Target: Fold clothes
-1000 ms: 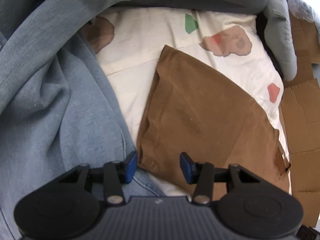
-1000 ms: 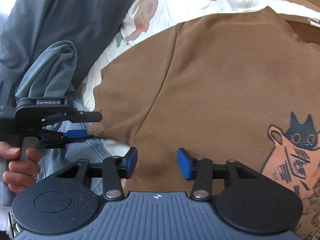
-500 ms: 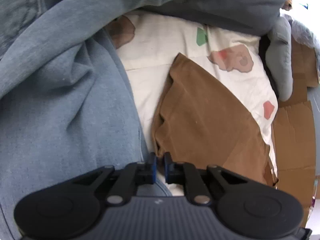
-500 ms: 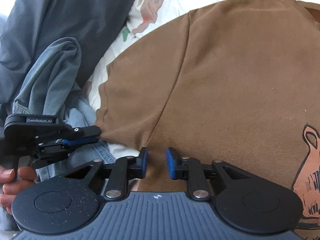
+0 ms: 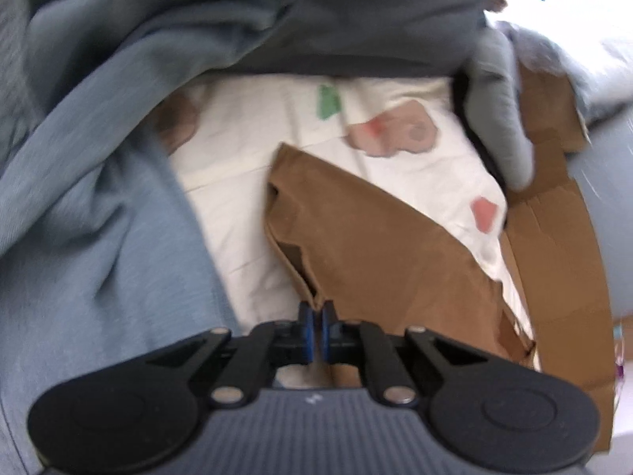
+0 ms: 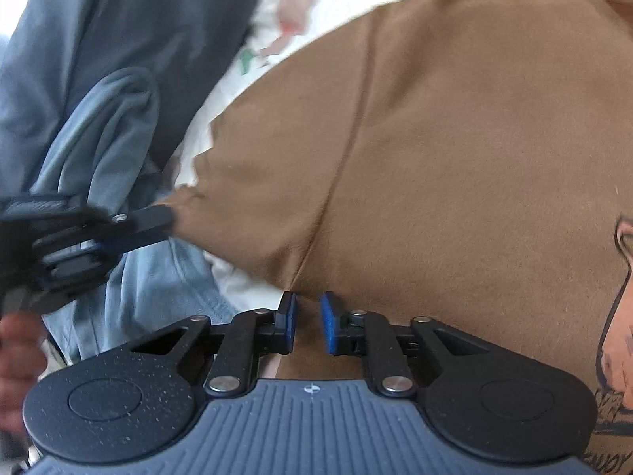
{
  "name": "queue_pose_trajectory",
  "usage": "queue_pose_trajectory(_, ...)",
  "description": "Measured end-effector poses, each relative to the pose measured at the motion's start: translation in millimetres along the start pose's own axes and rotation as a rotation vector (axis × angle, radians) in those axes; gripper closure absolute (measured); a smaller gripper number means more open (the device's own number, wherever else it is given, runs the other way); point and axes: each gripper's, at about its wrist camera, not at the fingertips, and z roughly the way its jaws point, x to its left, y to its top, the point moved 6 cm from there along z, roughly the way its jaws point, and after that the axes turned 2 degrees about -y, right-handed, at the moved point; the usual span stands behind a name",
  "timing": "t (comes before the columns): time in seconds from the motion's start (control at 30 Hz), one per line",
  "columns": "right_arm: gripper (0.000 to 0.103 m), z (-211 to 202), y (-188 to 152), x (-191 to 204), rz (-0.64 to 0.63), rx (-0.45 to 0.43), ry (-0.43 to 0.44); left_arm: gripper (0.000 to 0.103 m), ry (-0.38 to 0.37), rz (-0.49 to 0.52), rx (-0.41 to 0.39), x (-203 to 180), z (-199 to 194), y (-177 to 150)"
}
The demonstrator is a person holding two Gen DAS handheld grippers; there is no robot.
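Left wrist view: my left gripper (image 5: 315,326) is closed on the sleeve edge of the brown shirt (image 5: 387,253) and lifts it a little off the sheet (image 5: 233,213). My right gripper (image 6: 307,322) has its jaws narrowly apart at the shirt's near edge; I cannot tell if they pinch cloth. The shirt lies mostly flat on the sheet, print (image 6: 617,316) upward, so I judge the fold is at the sleeve stage and the body folds are left. Blue-grey clothes (image 5: 99,206) lie crumpled beside it, not folded. I see no basket or box holding clothes, only flat cardboard (image 5: 554,245) at the side.
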Motion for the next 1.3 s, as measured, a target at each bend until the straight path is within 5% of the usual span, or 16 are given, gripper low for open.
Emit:
queue_pose_trajectory(0.07,0.093,0,1,-3,0.025,0.001,0.001,0.099,-0.014,0.025,-0.002,-12,-4,1)
queue_pose_trajectory(0.67,0.093,6,-5,4,-0.026,-0.024,-0.017,0.099,-0.169,0.135,0.085,-66,2,-23)
queue_pose_trajectory(1.1,0.093,4,-11,5,-0.062,-0.069,-0.005,0.1,-0.205,0.234,0.266,-84,33,-66)
queue_pose_trajectory(1.3,0.082,-6,-16,3,-0.059,-0.057,0.0,0.098,-0.209,0.249,0.308,-83,40,-76)
